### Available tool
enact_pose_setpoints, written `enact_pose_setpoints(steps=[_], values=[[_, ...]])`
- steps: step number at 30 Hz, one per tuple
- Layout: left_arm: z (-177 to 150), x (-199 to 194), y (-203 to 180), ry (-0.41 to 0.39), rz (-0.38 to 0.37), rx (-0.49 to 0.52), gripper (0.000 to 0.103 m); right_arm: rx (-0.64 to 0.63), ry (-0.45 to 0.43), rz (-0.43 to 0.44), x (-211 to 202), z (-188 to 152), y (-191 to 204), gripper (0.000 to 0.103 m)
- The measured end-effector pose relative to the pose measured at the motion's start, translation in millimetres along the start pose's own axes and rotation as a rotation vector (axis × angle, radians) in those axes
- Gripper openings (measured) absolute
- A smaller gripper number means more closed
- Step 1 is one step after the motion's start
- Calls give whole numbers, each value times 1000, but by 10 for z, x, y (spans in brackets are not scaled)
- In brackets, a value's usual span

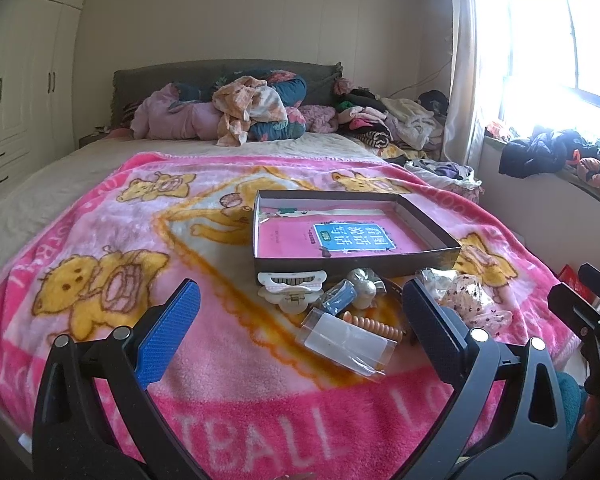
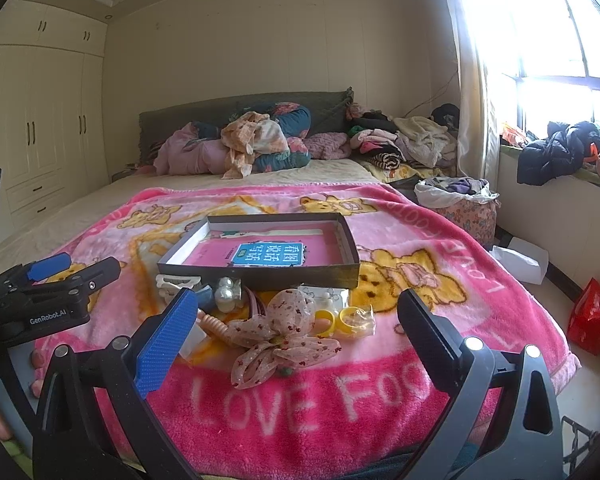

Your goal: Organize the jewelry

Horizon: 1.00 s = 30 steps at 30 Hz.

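Two grippers, both wide open and empty. In the left wrist view my left gripper (image 1: 300, 320) hangs over the small jewelry pile (image 1: 352, 312) near the blanket's (image 1: 100, 240) front edge, before the box (image 1: 380, 258). In the right wrist view my right gripper (image 2: 296, 320) faces the bow clip (image 2: 280, 328). I judge nothing is sorted yet; next I must descend and pinch one piece.

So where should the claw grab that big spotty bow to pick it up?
Probably at the knot in the middle of the spotty bow, where the loops bunch together and give something firm to pinch. The floppy loops would likely slip or fold. It lies flat on the pink blanket, right in front of the open right claw, so come straight down from above.
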<state>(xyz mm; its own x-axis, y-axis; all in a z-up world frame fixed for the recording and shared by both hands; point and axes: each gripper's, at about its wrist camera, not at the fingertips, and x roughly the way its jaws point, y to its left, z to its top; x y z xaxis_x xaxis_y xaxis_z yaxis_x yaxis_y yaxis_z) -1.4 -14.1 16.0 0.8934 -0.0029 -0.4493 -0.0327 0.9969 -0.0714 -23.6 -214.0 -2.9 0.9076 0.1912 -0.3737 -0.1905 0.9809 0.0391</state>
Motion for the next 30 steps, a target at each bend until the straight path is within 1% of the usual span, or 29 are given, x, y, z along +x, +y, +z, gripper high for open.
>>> enact_pose_setpoints(steps=[23, 30], values=[[13, -11, -25, -1, -1, 2, 92, -5, 3, 1, 6, 34, 39, 97], [22, -15, -31, -2, 2, 1, 92, -22, 14, 16, 60, -24, 86, 97]])
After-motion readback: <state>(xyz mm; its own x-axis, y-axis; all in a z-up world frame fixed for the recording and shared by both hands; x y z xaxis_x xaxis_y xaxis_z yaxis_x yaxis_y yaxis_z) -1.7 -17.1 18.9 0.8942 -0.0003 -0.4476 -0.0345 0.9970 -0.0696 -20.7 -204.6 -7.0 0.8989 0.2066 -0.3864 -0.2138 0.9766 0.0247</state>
